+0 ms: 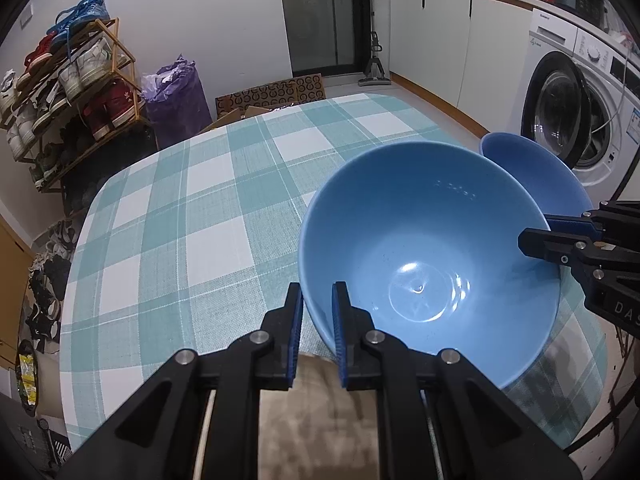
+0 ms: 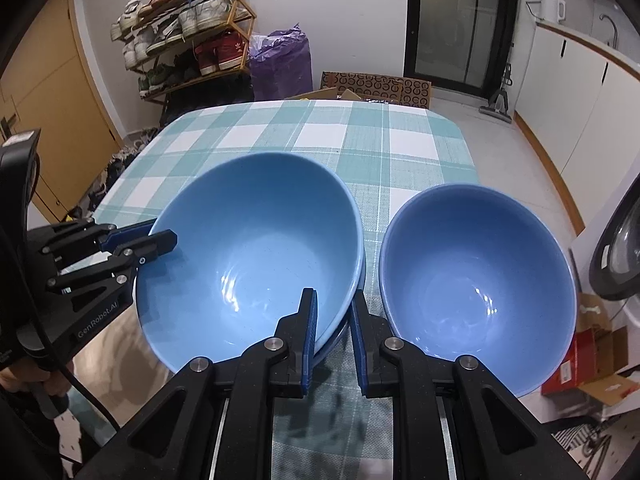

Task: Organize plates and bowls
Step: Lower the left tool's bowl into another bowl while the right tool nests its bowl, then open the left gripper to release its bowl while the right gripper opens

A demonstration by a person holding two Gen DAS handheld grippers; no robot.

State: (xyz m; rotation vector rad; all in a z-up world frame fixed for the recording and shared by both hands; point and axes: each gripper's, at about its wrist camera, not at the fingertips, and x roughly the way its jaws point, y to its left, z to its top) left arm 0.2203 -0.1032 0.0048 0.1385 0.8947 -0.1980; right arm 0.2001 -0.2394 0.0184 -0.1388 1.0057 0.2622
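Note:
A large light-blue bowl is near the front edge of the table with the teal checked cloth. My left gripper is shut on its near-left rim, one finger inside and one outside. My right gripper is shut on the opposite rim. A second rim of like colour shows just under that bowl. Each gripper also appears in the other's view, the right gripper and the left gripper. A smaller, darker blue bowl stands upright beside it.
A washing machine stands close to the table's right side. A shoe rack, a purple bag and cardboard boxes lie beyond the far edge. Boxes lie on the floor at right.

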